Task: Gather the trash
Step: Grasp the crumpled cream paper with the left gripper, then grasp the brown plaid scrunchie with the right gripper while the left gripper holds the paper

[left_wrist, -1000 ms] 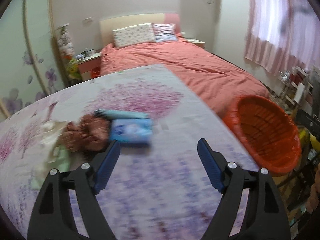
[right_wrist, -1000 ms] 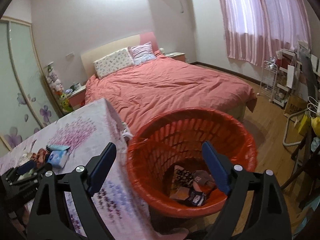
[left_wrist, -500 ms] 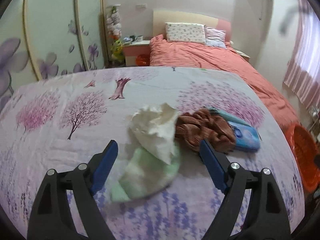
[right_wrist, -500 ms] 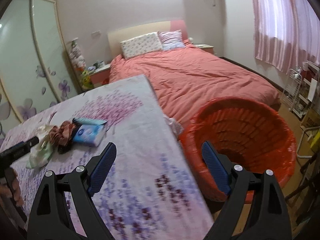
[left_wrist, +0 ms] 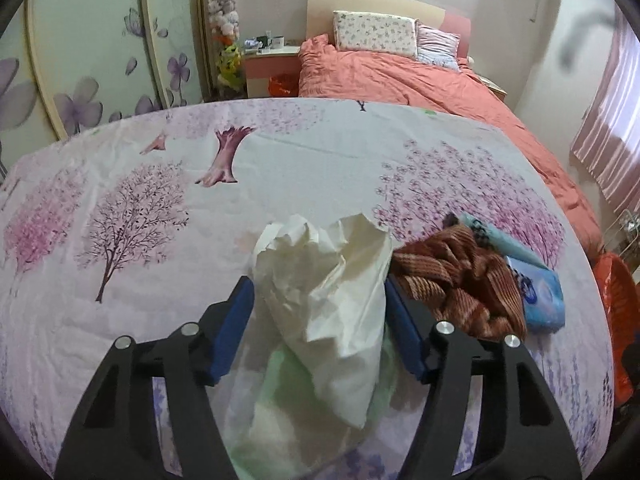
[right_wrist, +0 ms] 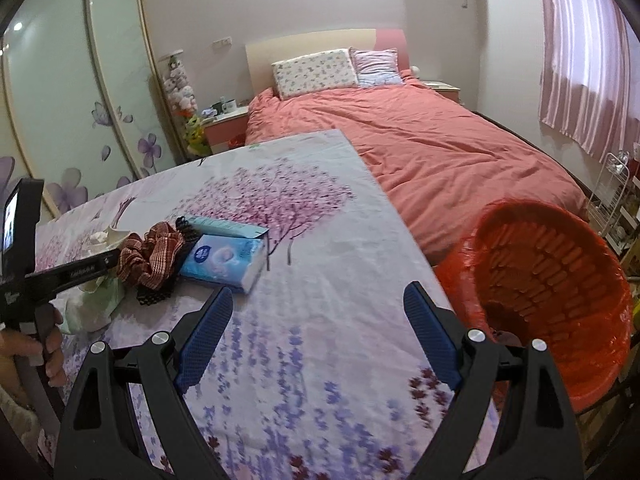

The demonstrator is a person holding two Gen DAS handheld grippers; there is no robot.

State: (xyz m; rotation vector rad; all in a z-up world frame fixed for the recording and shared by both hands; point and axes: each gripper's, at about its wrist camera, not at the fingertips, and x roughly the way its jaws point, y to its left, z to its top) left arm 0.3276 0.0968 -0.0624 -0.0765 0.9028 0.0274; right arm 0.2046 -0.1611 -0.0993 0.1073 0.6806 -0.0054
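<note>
A crumpled white paper bag (left_wrist: 332, 300) lies on a pale green wrapper (left_wrist: 276, 412) on the flowered table (left_wrist: 160, 208). My left gripper (left_wrist: 320, 320) stands around the bag, jaws close on both sides of it; it also shows in the right wrist view (right_wrist: 88, 266). A brown striped cloth (left_wrist: 460, 280), a blue tissue pack (left_wrist: 540, 296) and a teal box (left_wrist: 500, 240) lie just right of it. My right gripper (right_wrist: 318, 332) is open and empty above the table's near right part. The orange bin (right_wrist: 560, 280) stands right of the table.
A bed with a coral cover (right_wrist: 440, 148) lies beyond the table. Sliding wardrobe doors (right_wrist: 72, 92) are on the left, a nightstand (right_wrist: 224, 120) by the bed, a wire rack (right_wrist: 612, 200) and striped curtains (right_wrist: 580, 60) on the right.
My left gripper has swung left from the tissue pack and moved forward around the white bag, jaws narrowing on it. My right gripper has swung left from over the bin to the table.
</note>
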